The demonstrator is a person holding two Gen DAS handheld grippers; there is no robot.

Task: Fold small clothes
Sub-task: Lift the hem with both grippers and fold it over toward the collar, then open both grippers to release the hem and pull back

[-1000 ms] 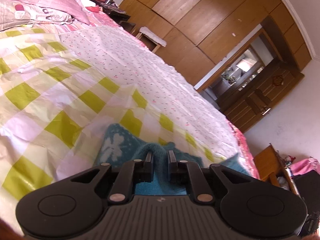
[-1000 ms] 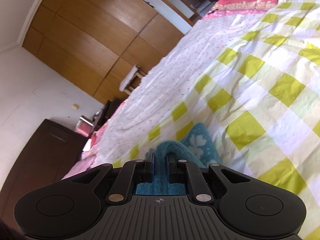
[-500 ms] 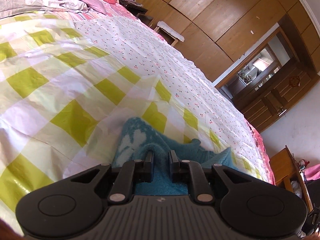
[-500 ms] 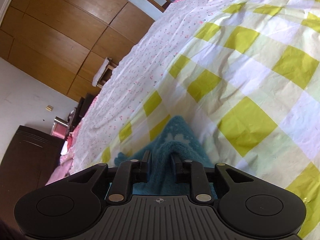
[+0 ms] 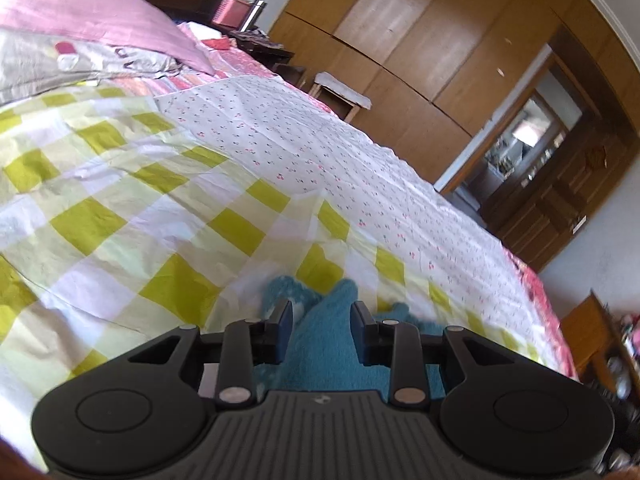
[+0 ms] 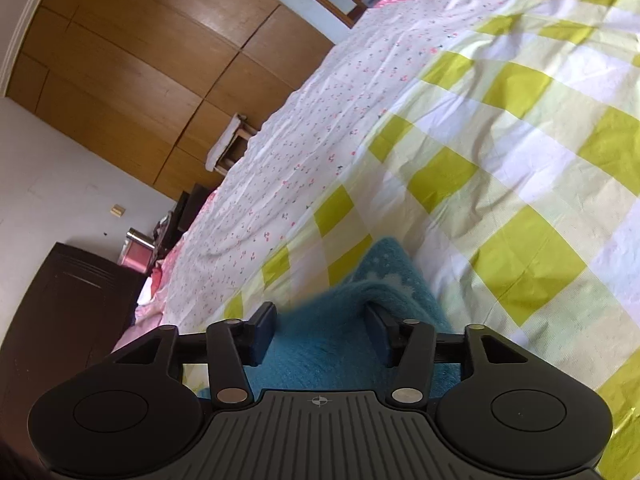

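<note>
Left tool is letting go: its jaws are opening, with a ridge of the fluffy teal knitted garment between the pads but no longer pinched. Right tool is opening too, wider, the same teal garment bunched loosely between its pads, released. The garment lies on the bed right under both tools, a pale flower motif showing on it. It looks light, soft and floppy, likely to sag and slide on itself, so I'd say take it at an edge or corner, pinching both layers. Beneath is a crinkly yellow-green and white checked sheet, beyond that a white cherry-print bedspread, pink pillows, and wooden wardrobe doors along the wall.
</note>
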